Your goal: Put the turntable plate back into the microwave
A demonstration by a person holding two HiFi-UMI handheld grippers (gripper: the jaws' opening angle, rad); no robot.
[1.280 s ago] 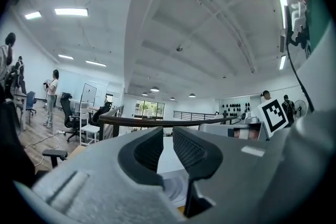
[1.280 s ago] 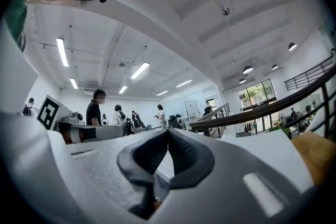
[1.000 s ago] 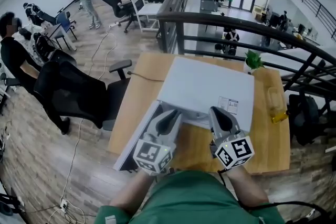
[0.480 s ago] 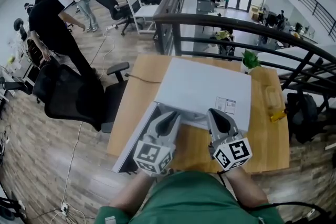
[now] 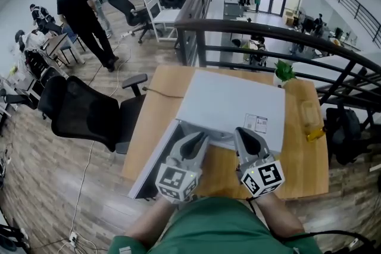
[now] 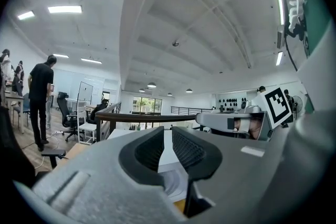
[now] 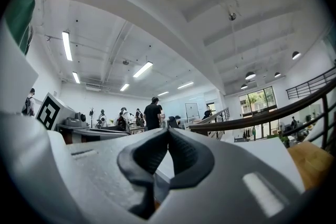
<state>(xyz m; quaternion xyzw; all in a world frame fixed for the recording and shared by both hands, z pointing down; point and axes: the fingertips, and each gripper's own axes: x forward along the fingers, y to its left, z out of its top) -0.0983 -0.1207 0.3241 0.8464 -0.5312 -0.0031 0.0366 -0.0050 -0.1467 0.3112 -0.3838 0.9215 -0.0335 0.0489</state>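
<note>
A white box-shaped microwave [image 5: 232, 101] sits on the light wooden desk [image 5: 161, 110], towards the far right part of it. Its dark-faced door [image 5: 156, 157] is swung open to the left, over the near edge of the desk. A small printed label [image 5: 257, 123] is stuck on the microwave's top near the front.

Both grey plastic tongs are held side by side at the microwave's open front, pointing away from the person. The left tongs [image 5: 195, 141] are at the left of the opening, just beside the door. In the left gripper view the left tongs [image 6: 168, 132] have their black ribbed pads [image 6: 149, 152] parted by a narrow slit, with nothing between them. Below that slit a pale grey surface with curved lines shows. I cannot tell whether it is the glass turntable plate, and no view shows that plate clearly.

The right tongs [image 5: 246, 136] are at the right of the opening. In the right gripper view the right tongs [image 7: 168, 131] have their tips touching, with nothing gripped.

On the desk beyond the microwave stands a small green plant [image 5: 284, 70], and a yellow object [image 5: 314, 135] lies at the right edge. A black office chair [image 5: 89, 110] stands left of the desk, a black metal railing [image 5: 268, 30] runs behind it, and a person in black clothes [image 5: 83, 15] stands well apart on the wooden floor.
</note>
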